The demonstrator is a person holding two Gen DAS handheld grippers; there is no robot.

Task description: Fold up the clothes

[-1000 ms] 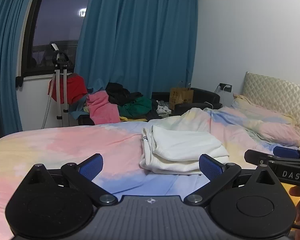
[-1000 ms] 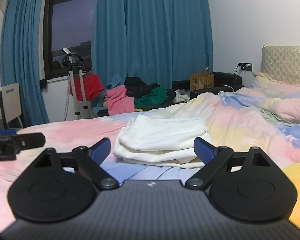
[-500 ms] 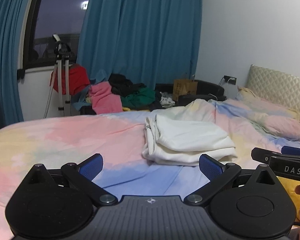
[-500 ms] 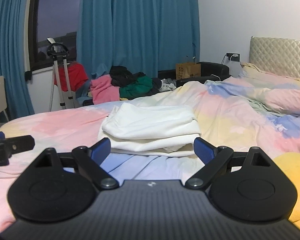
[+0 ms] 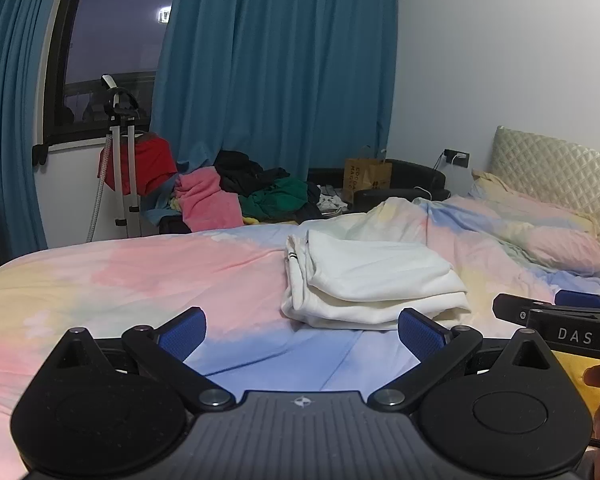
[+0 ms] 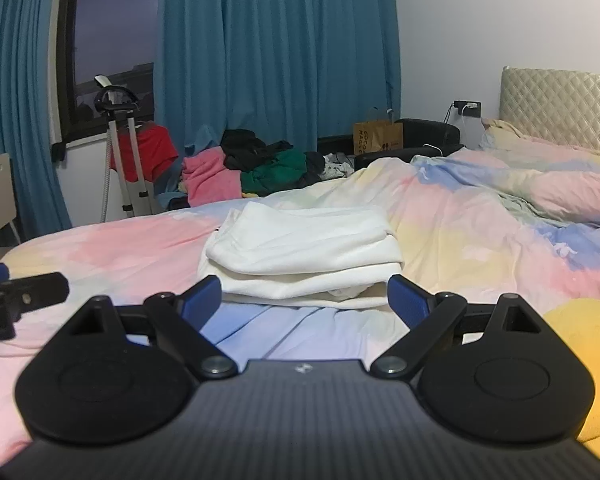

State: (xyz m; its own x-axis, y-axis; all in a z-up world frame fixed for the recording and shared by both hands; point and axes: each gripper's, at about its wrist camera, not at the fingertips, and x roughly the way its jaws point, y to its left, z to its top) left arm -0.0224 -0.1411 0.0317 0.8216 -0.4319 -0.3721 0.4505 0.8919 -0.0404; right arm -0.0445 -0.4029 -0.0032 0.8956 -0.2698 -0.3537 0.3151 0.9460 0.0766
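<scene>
While only the right view shows a yellow cushion (image 6: 580, 360), both grippers (image 5: 302, 332) (image 6: 305, 298) gape empty before soft, folded white clothes (image 5: 372, 276) (image 6: 304, 256).

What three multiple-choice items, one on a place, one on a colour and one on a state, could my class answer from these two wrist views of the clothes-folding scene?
1. Where does the folded garment lie?
A. on the bedspread
B. on a chair
C. on the floor

2. What colour is the folded garment?
A. red
B. white
C. green

3. How do the left gripper and the right gripper stand?
A. both shut on cloth
B. one open, one shut
C. both open, holding nothing

Answers:
1 A: it rests in layers on the pastel bedspread in both views.
2 B: its cloth is white to cream; the red and green clothes lie in the pile of clothes by the curtain.
3 C: each pair of blue pads stands wide apart with only bedding between.
</scene>
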